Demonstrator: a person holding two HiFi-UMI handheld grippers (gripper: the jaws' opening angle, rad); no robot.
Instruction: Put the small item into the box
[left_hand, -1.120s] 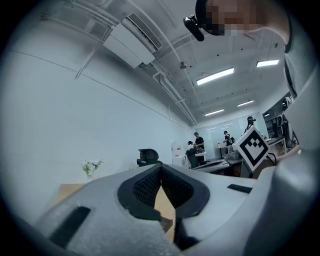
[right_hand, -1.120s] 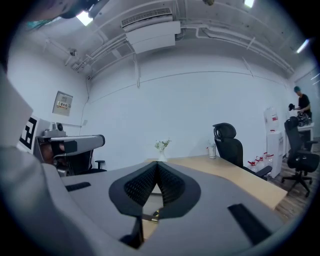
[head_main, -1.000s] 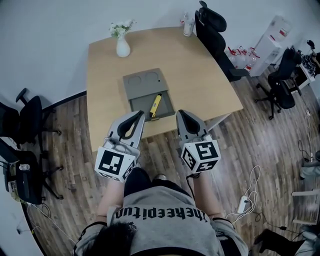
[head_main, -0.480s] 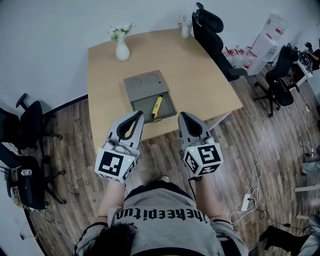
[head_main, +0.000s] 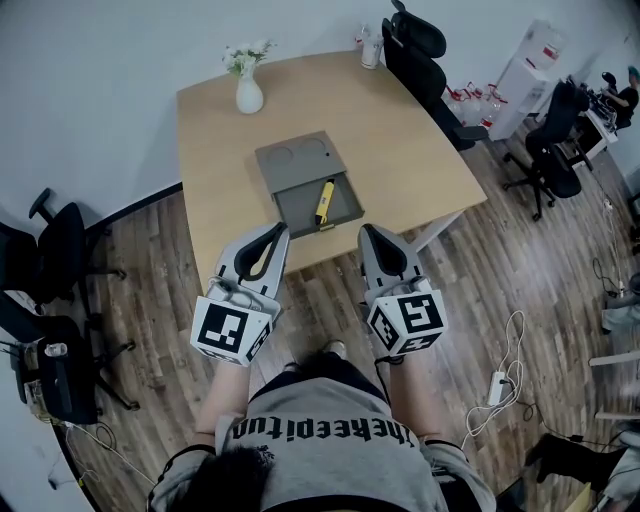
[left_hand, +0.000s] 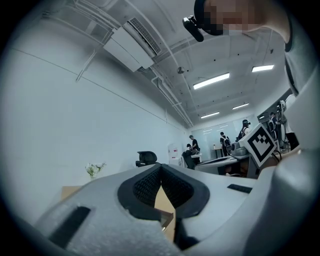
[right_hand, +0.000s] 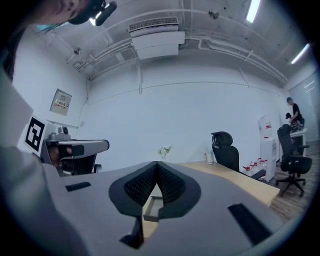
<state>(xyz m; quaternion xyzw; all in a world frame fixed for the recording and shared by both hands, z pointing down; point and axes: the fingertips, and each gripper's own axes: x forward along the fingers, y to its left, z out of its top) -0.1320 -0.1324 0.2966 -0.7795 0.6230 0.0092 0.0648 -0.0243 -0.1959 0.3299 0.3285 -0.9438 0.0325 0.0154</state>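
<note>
Since the yellow item already lies in the grey box ahead, left tool and right tool, clamped empty, seem finished.

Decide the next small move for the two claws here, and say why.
Probably bring the right claw forward towards the yellow item and open it. Both it and the left claw are shut, empty and short of the table; the item lies at the open grey box, fully inside or not I cannot tell.
</note>
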